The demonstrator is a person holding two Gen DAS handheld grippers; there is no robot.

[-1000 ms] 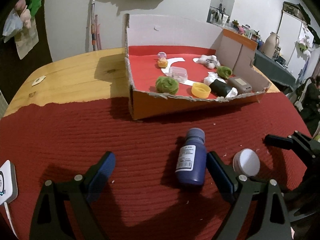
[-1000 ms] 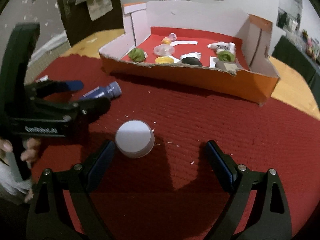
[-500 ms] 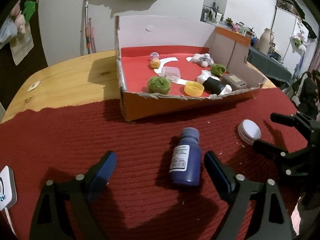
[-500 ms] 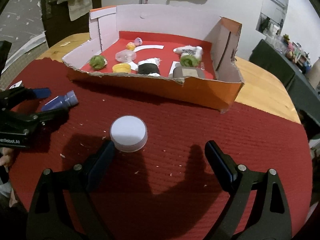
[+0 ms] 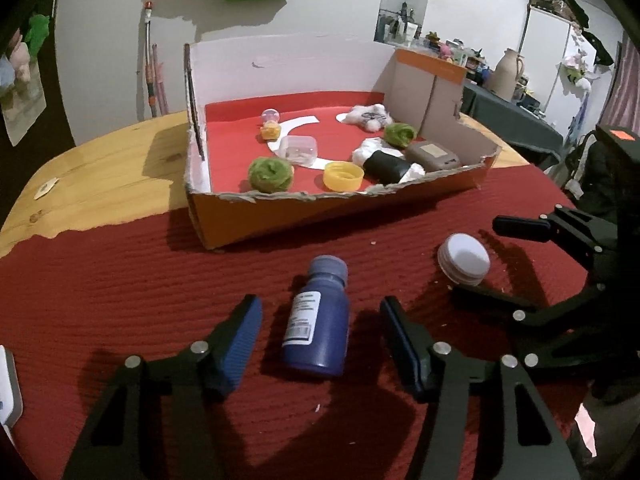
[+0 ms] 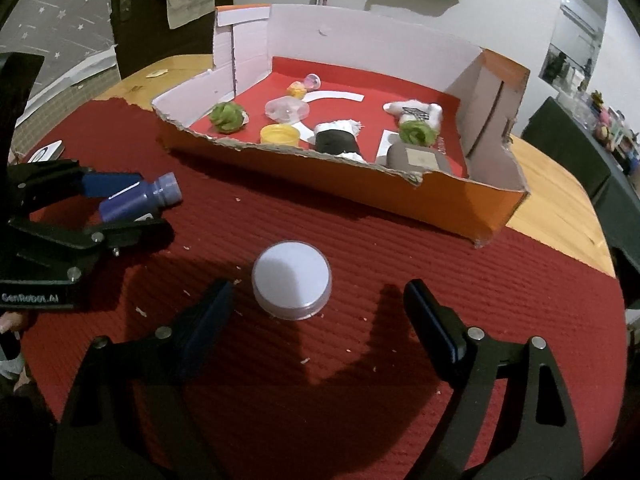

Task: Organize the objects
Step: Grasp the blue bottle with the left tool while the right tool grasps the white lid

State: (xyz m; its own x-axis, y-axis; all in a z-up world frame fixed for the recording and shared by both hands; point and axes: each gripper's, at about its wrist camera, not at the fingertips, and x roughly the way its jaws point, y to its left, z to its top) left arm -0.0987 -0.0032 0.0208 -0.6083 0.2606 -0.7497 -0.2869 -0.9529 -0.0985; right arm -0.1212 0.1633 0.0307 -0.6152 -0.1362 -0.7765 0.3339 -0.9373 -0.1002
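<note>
A dark blue bottle (image 5: 318,324) with a white label lies on the red cloth, cap toward the box. My left gripper (image 5: 320,334) straddles it; its jaws are closing, with a gap still on both sides of the bottle. A white round lid (image 6: 291,280) rests on the cloth just ahead of my right gripper (image 6: 318,314), whose jaws are closing and touch nothing. The lid (image 5: 464,258) also shows in the left wrist view, and the bottle (image 6: 138,200) in the right wrist view, between the left gripper's fingers (image 6: 106,184).
An orange cardboard box (image 5: 320,216) with a red floor stands beyond, holding green balls, a yellow cap, a clear cup, a black roll and a grey case. The wooden table (image 5: 100,168) shows past the red cloth (image 5: 120,280). A white device (image 5: 8,396) lies at the left edge.
The left jaws have narrowed around the blue bottle, which now sits centred between them. The right jaws have narrowed slightly, and the white lid now lies nearer the middle between them.
</note>
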